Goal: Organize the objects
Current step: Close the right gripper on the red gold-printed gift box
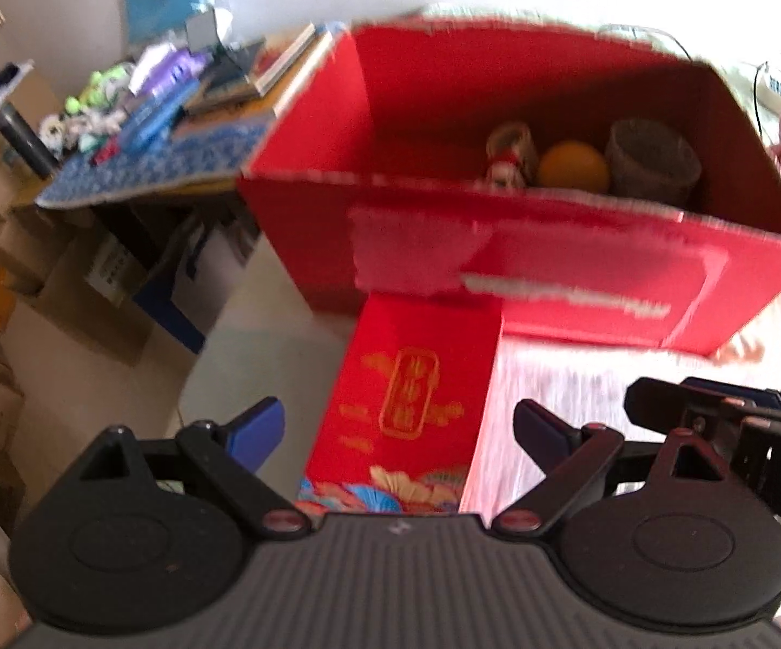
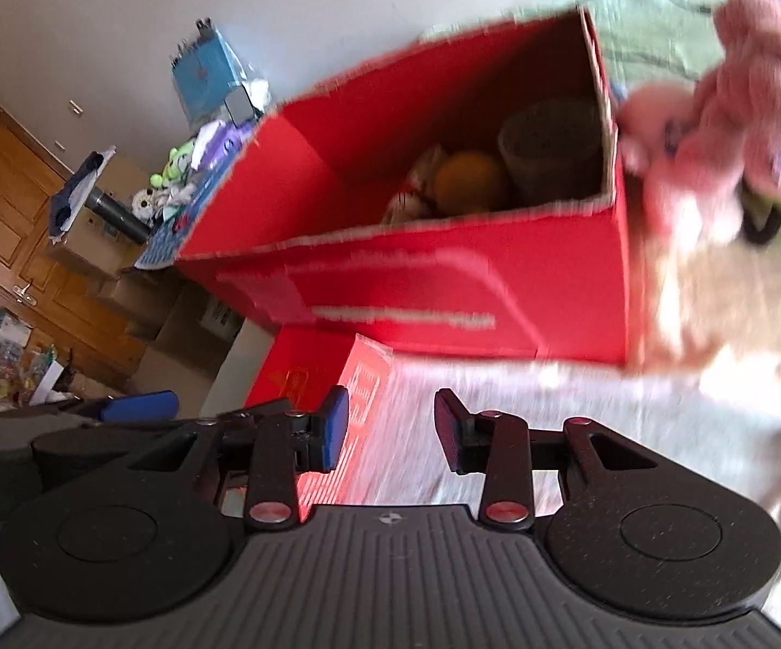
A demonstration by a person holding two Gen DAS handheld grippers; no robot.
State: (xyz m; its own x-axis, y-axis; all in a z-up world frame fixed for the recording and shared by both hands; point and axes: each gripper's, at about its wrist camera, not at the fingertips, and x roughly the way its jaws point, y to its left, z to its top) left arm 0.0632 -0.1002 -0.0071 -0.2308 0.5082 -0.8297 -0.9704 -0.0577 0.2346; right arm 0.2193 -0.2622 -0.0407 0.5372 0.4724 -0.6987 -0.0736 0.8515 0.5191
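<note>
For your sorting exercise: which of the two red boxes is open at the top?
The large red box with things inside; the small red box with gold print, in front of it, is shut.

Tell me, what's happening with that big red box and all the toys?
A person holds two grabbing tools, and both are open and empty right now. The left tool hovers over a small red packet lying in front of the big red box. The right tool is beside it. Inside the box sit an orange ball, a little figurine and a grey cup. A pink plush toy waits outside, next to the box.
</note>
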